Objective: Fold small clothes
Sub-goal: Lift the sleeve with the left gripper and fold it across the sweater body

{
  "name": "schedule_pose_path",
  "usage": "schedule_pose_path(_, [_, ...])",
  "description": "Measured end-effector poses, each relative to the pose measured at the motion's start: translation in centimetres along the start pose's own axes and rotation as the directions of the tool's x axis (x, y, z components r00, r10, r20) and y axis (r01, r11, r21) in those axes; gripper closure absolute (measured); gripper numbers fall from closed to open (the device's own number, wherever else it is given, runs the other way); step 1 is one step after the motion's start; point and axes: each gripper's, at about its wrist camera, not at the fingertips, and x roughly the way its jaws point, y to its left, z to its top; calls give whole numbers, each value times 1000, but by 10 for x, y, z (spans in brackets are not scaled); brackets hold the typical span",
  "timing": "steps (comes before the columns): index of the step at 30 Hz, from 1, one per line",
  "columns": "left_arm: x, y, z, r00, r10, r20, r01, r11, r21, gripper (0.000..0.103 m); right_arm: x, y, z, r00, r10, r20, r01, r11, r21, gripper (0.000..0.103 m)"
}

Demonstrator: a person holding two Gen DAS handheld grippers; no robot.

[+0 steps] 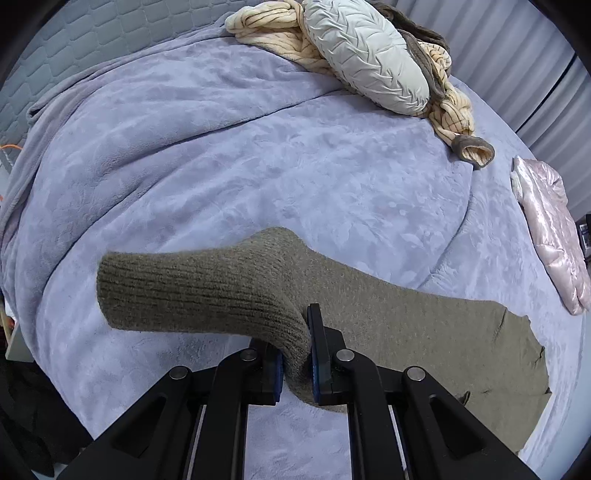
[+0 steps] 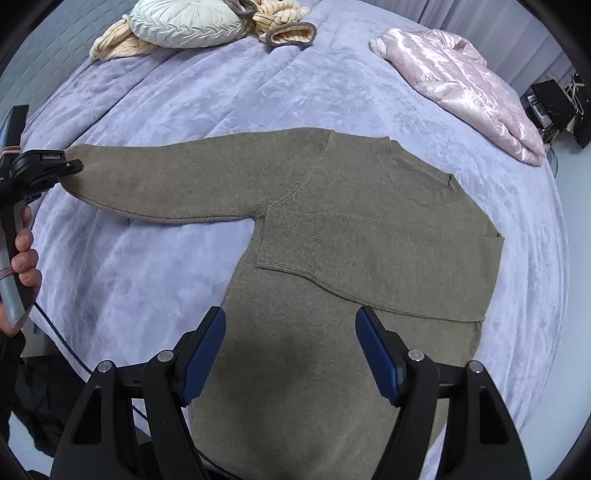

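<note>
An olive-green knit sweater [image 2: 369, 229] lies flat on the lavender blanket [image 2: 184, 92]. One sleeve is folded across its chest, with the ribbed cuff [image 2: 288, 243] near the middle. The other sleeve [image 2: 177, 184] stretches out to the left, lifted off the blanket at its end. My left gripper [image 1: 295, 354] is shut on that sleeve near its ribbed cuff [image 1: 184, 291], which sticks out to the left past the fingers. The right wrist view shows the same left gripper [image 2: 75, 166] at the sleeve's end, with a person's hand [image 2: 26, 258] on its handle. My right gripper [image 2: 291, 350] hovers open over the sweater's lower body, holding nothing.
A pale pleated cushion [image 2: 184, 22] and a cream striped garment [image 2: 288, 35] lie at the far side of the bed. A shiny pink jacket [image 2: 469, 85] lies at the right. Dark furniture [image 2: 554, 103] stands beyond the bed's right edge.
</note>
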Motion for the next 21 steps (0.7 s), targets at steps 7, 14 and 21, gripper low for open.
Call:
schedule_pose_path(7, [-29,-26,-11,999,33,17,-33,999,33,91,-12,-26,-14,999,27,21,-28,1000,14,27])
schedule_pose_path(14, [-48,-80,-24,997,65,37,-69,990,125,91,-25,-58,-21,998,16,53,-19,998,54,27])
schedule_pose_path(21, [-72,-151,-42,994,70,88,-91,963,253,91,-32,-102,-41,997,29,71,-37,992,124,27])
